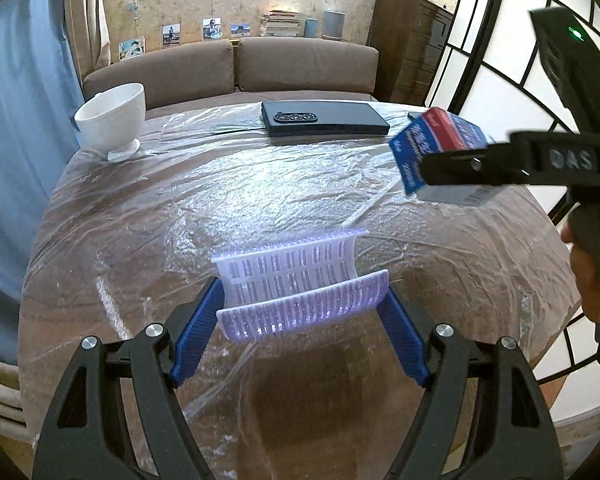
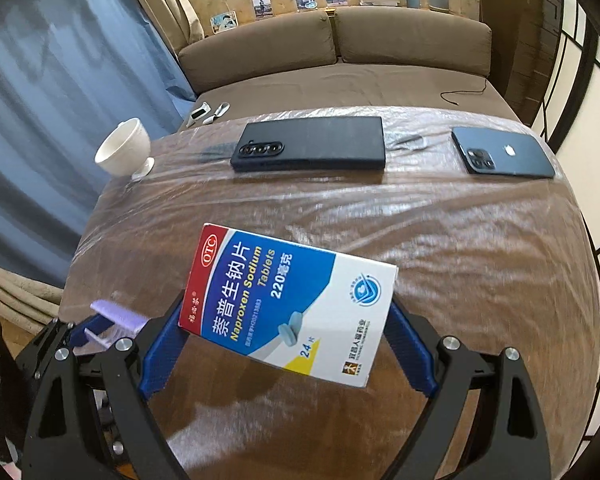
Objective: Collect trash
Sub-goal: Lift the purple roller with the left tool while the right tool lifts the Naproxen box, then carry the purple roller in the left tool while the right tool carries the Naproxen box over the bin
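Note:
My left gripper (image 1: 304,300) is shut on a small pale-purple slotted plastic basket (image 1: 296,276) and holds it just above the plastic-covered table (image 1: 180,208). My right gripper (image 2: 286,312) is shut on a red, blue and white medicine box (image 2: 288,300) marked Naproxen Sodium Tablets, held above the table. In the left wrist view the box (image 1: 440,148) and the right gripper (image 1: 480,166) are at the upper right, above and right of the basket. In the right wrist view the basket (image 2: 118,316) and the left gripper show at the lower left.
A white footed cup (image 1: 114,120) stands at the table's far left corner. A black phone (image 2: 312,144) lies at the far middle and a dark blue phone (image 2: 504,152) at the far right. A brown sofa (image 2: 340,40) is behind the table, a blue curtain on the left.

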